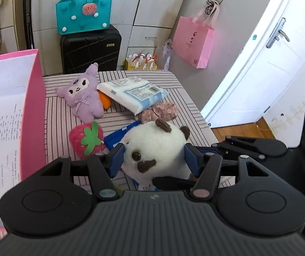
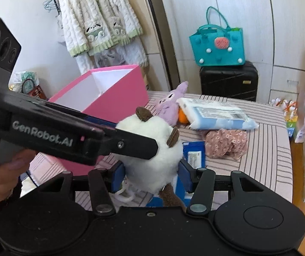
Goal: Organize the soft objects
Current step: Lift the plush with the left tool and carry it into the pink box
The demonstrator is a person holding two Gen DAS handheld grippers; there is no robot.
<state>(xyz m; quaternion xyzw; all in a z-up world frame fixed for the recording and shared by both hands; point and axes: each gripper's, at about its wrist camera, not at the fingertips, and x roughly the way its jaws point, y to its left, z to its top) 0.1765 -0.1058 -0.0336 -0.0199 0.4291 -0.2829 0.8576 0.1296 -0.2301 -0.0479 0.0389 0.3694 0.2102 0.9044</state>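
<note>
On the striped desk point(image 1: 184, 89), beside pink box point(image 2: 114, 89): white plush point(image 1: 154, 147) pinched by both grippers, left gripper point(image 1: 153, 157) and right gripper point(image 2: 151, 175), fingers clamped on it. Risks stretching or dropping if pulled apart; could knock strawberry plush point(image 1: 86, 139).

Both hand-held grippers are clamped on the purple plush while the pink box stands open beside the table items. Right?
Not the purple plush, which lies untouched on the table. Both wrist views show the left hand-held gripper and right hand-held gripper clamped on the white plush. The pink box does stand open.
</note>
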